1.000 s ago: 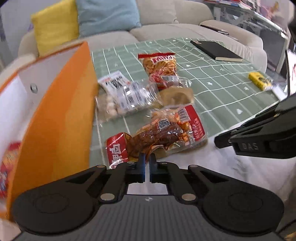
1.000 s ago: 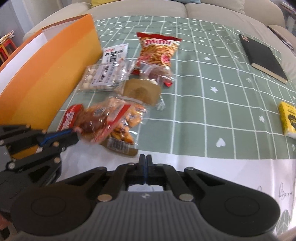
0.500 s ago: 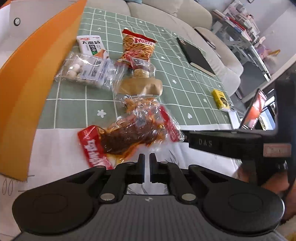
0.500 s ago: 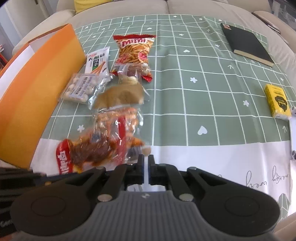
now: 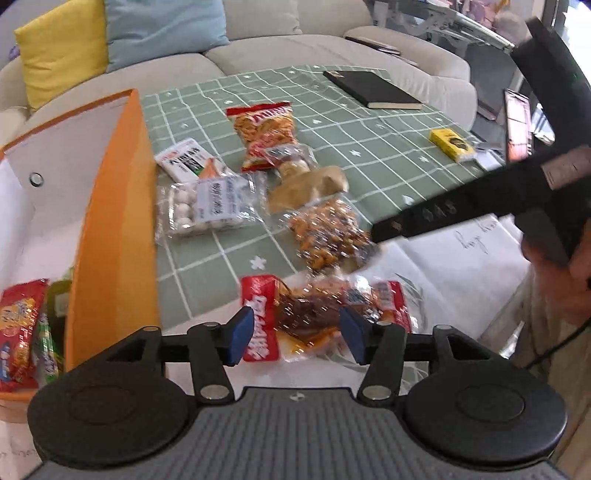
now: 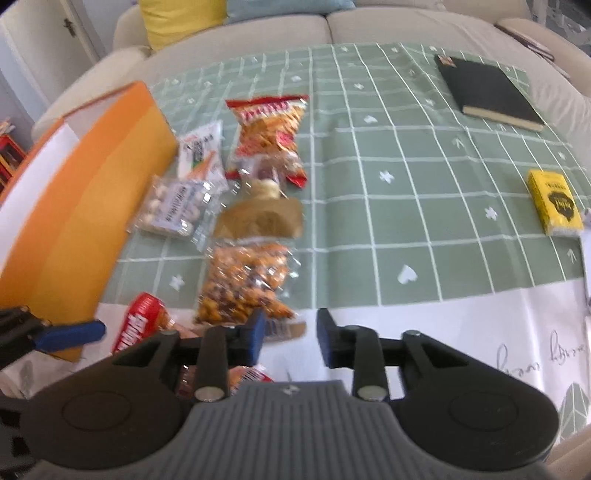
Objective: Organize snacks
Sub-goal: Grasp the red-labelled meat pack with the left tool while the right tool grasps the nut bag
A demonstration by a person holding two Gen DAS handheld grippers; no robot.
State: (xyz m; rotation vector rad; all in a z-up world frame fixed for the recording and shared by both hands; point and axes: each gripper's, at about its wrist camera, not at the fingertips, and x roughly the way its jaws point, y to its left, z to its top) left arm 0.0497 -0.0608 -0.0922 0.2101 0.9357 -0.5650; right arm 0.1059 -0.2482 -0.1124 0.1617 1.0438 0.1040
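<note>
Several snack packs lie on a green checked tablecloth (image 5: 369,147). A red pack of dark meat (image 5: 317,314) lies nearest, between the open jaws of my left gripper (image 5: 295,334). A clear bag of orange nuts (image 6: 243,284) lies just beyond my open right gripper (image 6: 290,341). Further back are a brown pack (image 6: 258,221), a bag of white balls (image 6: 173,208), a white pack (image 6: 199,149) and a red Mimi chips bag (image 6: 269,125). An orange box (image 5: 110,229) at the left holds some snacks (image 5: 18,332).
A black notebook (image 6: 487,92) and a yellow pack (image 6: 554,201) lie at the right of the table. A sofa with yellow (image 5: 62,48) and blue (image 5: 162,29) cushions stands behind. The right gripper's finger (image 5: 461,210) crosses the left wrist view.
Both grippers have opened from shut. The meat pack now lies apart from the nut bag, nearer the table's front edge. Both views have shifted.
</note>
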